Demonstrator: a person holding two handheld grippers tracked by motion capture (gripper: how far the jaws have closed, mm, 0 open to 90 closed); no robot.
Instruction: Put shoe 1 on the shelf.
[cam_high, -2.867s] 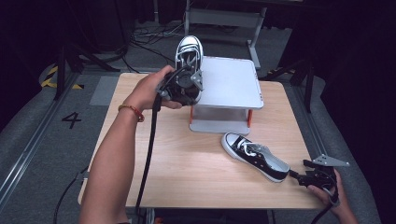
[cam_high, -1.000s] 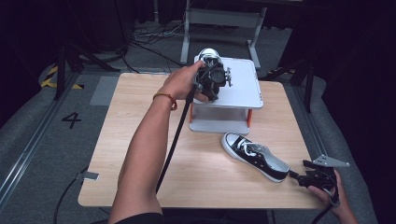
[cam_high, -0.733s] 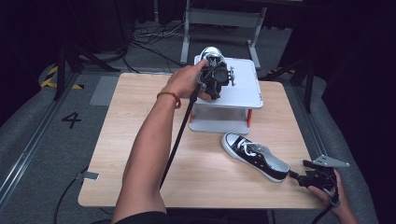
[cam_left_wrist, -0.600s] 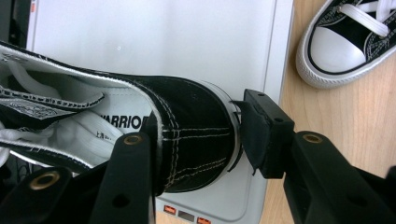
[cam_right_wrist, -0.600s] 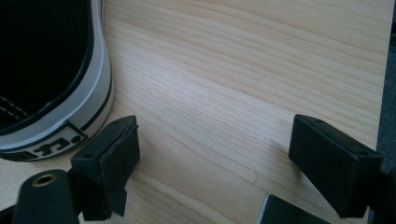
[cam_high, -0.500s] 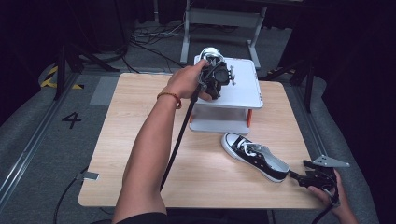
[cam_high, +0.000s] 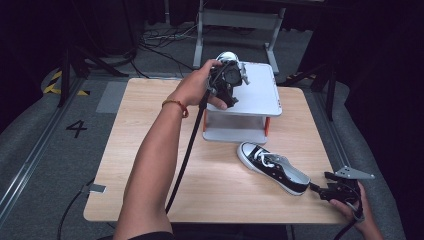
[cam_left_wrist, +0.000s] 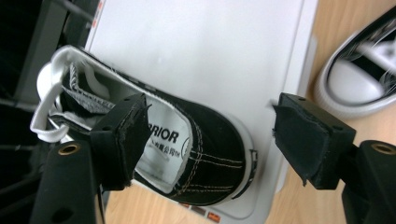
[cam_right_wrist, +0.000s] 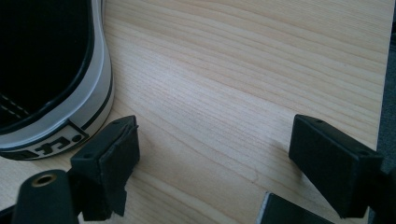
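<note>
- High view: a light wooden bench carries a grey raised platform on short orange-and-white legs, set toward the far edge.
- Left gripper, high view: held in the person's left hand over the near-left part of the platform; its black cable trails down along the forearm.
- Left gripper, left gripper view: the jaws stand wide apart and have just been opening. One pad sits inside the collar of the black sneaker, against the white lining printed with letters; the other pad hangs free over the bare platform, clear of the shoe.
- The black sneaker lies on the platform top with its heel toward the camera and its white laces at the far end; in the high view its white toe cap shows just behind the left gripper.
- Second sneaker, high view: black with a white sole and laces, lying on the bench in front of the platform, toe pointing toward it and heel toward the near-right corner.
- Right gripper, high view: held in the right hand at the near-right edge of the bench, just beside the heel of the second sneaker.
- Right gripper, right gripper view: the jaws are spread apart over bare wood with nothing between them; the heel of the second sneaker lies just beside one jaw.
</note>
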